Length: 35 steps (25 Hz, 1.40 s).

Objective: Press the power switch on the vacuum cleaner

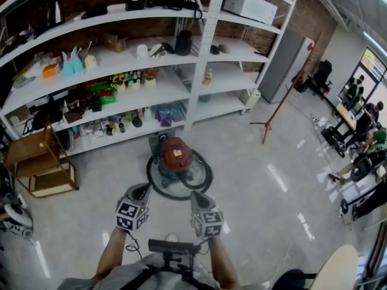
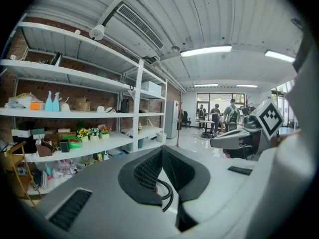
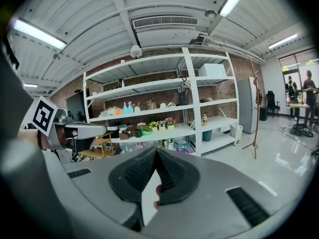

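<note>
On glossy floor (image 1: 260, 180), round vacuum cleaner (image 1: 176, 156)

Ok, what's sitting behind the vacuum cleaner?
Behind the vacuum cleaner stands the white shelving unit, its low shelf crowded with small items. A black hose loops round the cleaner on the floor. The floor strip right behind its body is covered.

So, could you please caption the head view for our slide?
Left claw and right claw hover short of the red vacuum cleaner before shelving.
</note>
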Each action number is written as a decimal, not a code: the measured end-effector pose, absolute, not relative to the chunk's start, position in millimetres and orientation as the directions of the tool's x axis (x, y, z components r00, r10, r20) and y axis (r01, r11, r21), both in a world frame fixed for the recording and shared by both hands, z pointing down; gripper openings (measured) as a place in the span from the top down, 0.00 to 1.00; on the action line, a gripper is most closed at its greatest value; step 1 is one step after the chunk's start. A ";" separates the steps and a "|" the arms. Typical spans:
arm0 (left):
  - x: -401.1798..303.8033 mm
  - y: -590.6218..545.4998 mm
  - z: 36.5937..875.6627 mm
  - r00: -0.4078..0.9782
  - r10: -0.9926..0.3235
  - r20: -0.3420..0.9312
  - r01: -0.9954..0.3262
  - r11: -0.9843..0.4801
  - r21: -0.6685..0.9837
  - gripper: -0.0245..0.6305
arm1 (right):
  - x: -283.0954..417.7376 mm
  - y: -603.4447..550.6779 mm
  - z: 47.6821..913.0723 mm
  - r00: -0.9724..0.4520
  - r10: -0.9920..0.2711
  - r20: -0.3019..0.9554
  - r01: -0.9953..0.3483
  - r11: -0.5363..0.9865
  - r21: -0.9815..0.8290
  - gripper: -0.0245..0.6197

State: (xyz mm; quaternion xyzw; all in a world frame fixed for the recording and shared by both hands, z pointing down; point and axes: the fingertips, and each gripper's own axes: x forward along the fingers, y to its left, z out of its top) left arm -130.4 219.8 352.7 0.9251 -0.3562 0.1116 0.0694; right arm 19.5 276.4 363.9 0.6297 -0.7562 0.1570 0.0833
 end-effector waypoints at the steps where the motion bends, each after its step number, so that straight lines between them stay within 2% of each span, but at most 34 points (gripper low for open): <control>1: -125.8 214.7 352.2 0.720 -0.645 0.255 -0.676 -0.735 0.048 0.95 | 24.6 270.0 363.8 -0.195 -0.926 0.322 -0.978 0.160 -0.133 0.95; 12: -87.9 166.8 348.3 0.694 -0.682 0.233 -0.705 -0.709 0.024 0.95 | 66.8 214.6 369.5 -0.230 -0.926 0.300 -0.971 0.199 -0.128 0.94; 35: -60.9 88.1 356.0 0.697 -0.668 0.260 -0.699 -0.714 0.038 0.95 | 88.4 143.6 377.5 -0.233 -0.913 0.335 -0.969 0.190 -0.158 0.95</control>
